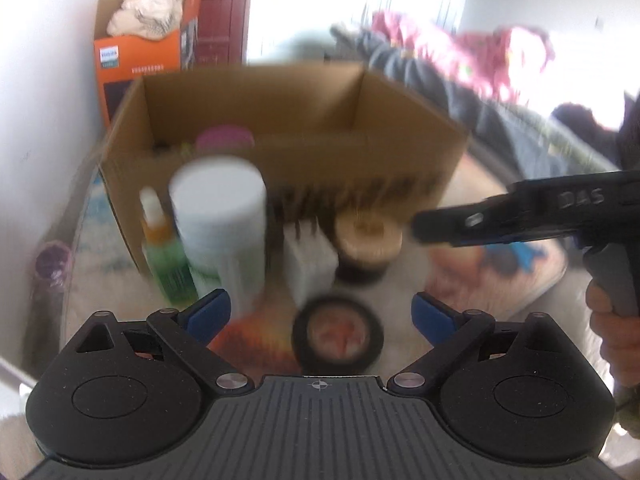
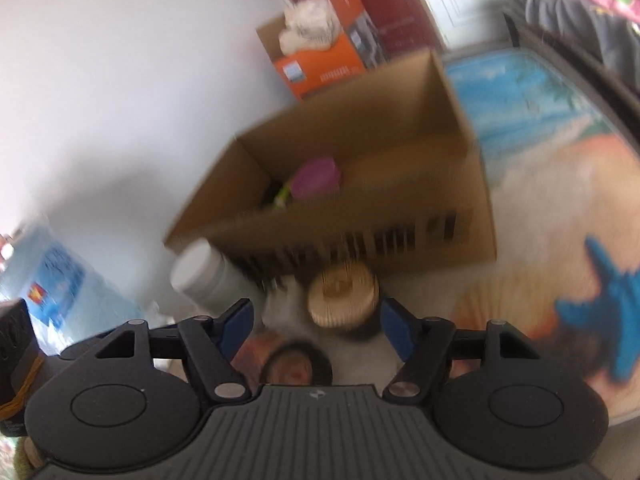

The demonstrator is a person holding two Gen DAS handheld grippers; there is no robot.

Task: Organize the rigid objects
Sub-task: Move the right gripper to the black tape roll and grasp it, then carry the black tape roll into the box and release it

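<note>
Black round tin [image 1: 338, 334] sits nearest, just ahead of my left gripper [image 1: 322, 314], jaws spread, nothing between. Right gripper [image 2: 316, 326] also spread and empty. White canister [image 1: 222, 224], green bottle [image 1: 164, 256], wooden-lid jar [image 1: 366, 240] crowd the cardboard box [image 1: 360, 160] front wall; worktop open to the right.

Patterned mat [image 1: 500, 280] bears cardboard box [image 1: 360, 160], white canister [image 1: 224, 216], green bottle [image 1: 166, 264], tape roll [image 1: 338, 334].
</note>
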